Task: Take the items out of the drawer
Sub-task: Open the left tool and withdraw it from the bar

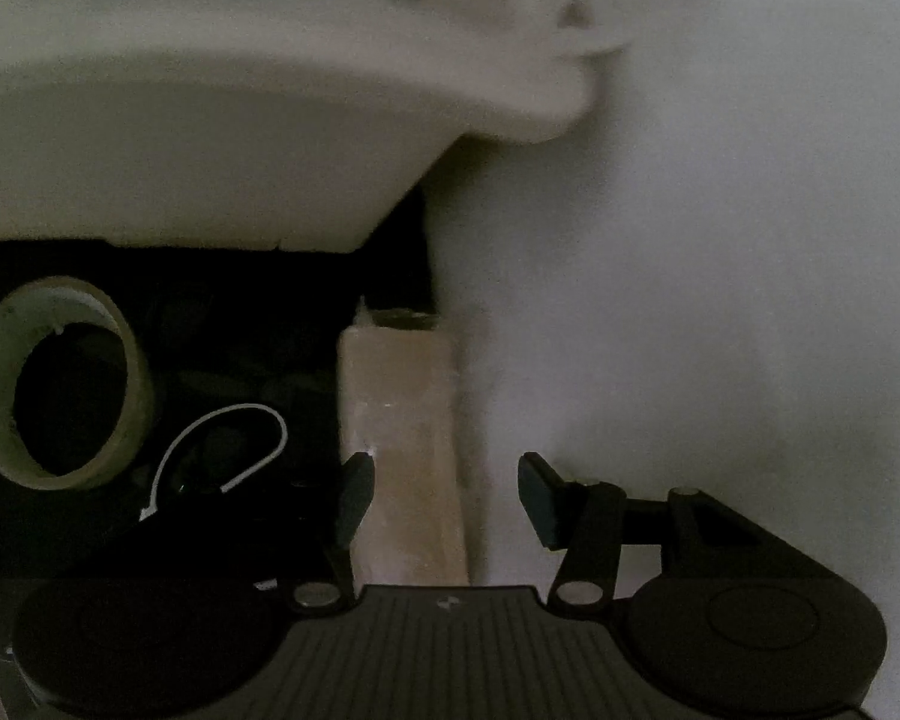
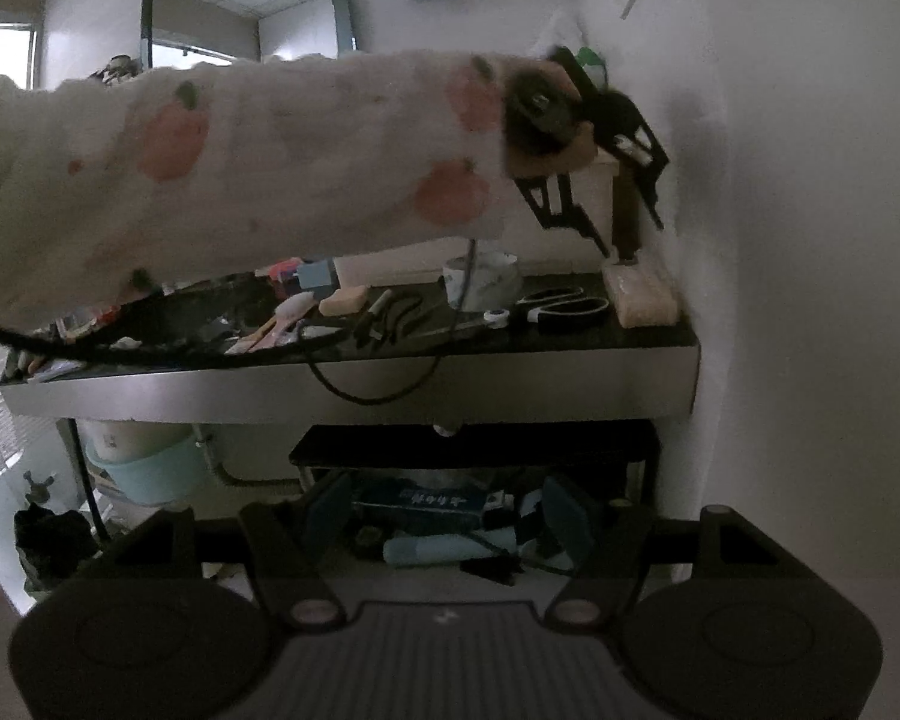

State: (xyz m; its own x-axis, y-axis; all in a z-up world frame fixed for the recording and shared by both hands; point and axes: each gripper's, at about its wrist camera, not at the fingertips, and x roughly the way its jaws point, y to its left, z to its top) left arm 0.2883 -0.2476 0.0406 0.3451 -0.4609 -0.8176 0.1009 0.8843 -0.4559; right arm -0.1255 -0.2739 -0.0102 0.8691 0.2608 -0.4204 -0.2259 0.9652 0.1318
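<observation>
My left gripper (image 1: 447, 501) is open just above a pale beige sponge block (image 1: 402, 456) lying on the black shelf top against the white wall; the block lies between the fingers without contact. The right wrist view shows that gripper (image 2: 621, 249) from outside, pointing down at the sponge (image 2: 642, 297) at the shelf's right end. My right gripper (image 2: 447, 519) is open and empty in front of the open lower drawer (image 2: 474, 450), which holds a blue box (image 2: 420, 501) and a light blue roll (image 2: 444, 549).
A tape roll (image 1: 60, 384) and a white cord (image 1: 222, 456) lie left of the sponge under a white basin (image 1: 210, 138). The shelf (image 2: 354, 387) carries scissors (image 2: 561, 303), a white tape roll (image 2: 480, 282), pens and clutter. The white wall (image 2: 810, 300) runs along the right.
</observation>
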